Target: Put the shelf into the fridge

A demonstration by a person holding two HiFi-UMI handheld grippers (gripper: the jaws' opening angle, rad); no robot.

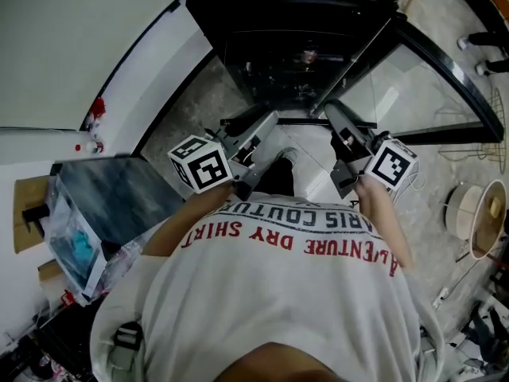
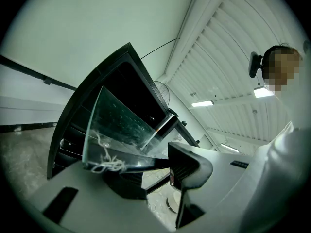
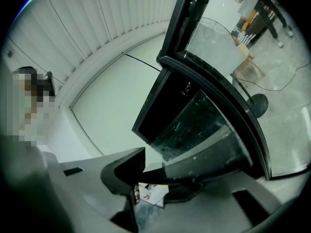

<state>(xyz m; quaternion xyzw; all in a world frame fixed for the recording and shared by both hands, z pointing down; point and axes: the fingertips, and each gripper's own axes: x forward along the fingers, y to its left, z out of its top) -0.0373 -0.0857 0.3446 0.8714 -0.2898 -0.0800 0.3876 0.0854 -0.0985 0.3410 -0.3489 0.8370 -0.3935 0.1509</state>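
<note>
I am working with two tongs, one shelf and one fridge.

My left tongs (image 2: 150,164) are clamping the near edge of the shelf (image 2: 121,125) by its left end. The glass is sitting pinched between the broad grey jaw and the black-padded one. One tangle of white thread (image 2: 104,161) is clinging to that edge, just left of the grip.

The shelf is a single clear pane, and I am holding it in the air in front of my chest, outside the fridge (image 1: 294,14). It is reaching from one pair of tongs across to the other, so that span is running left to right in front of me. Its far edge is pointing away from me, toward the fridge's dark opening. In both gripper views the pane is looking tilted rather than level. I cannot tell whether the side-to-side span or the front-to-back one is the longer.

My right tongs (image 3: 165,178) are gripping the same near edge by its right end, the jaws closing on the glass in the same way. In the head view both tongs are lying side by side, their tips aiming at the fridge.

The fridge's one door (image 1: 429,78), glass in a black frame, is standing open to my right. One wire fan (image 2: 164,93) is showing past the fridge's top edge.
</note>
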